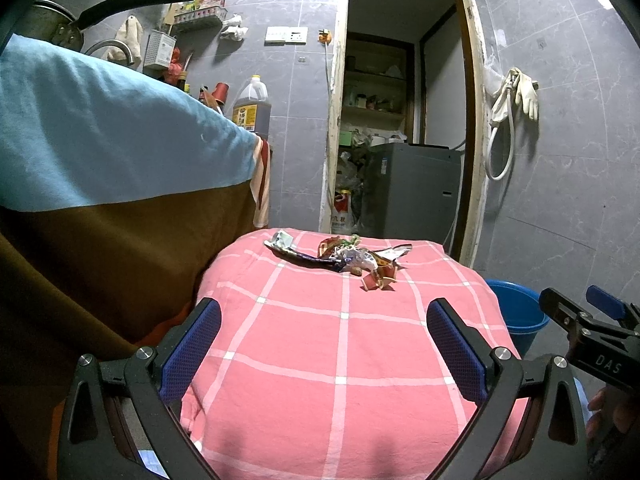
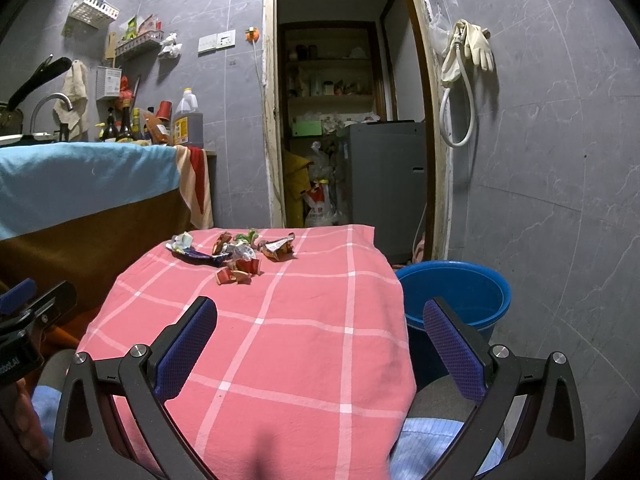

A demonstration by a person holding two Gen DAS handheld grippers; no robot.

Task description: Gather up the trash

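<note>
I hold both tools, left tool (image 1: 324,354) and right tool (image 2: 320,350), wide open and empty, short of the crumpled wrappers (image 2: 236,256); blue bucket (image 2: 456,292) beside the surface (image 2: 300,340) presumably waits for them.

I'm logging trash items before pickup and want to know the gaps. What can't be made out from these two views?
- Wrapper pile: the pieces overlap and are too small in both views to count or read.
- Blue bucket: its inside floor is hidden by its own wall in the right wrist view; the pink checked cloth cuts it off in the left.
- Whatever the cloth covers: fully draped.
- Left claw and right claw: open, empty.
</note>
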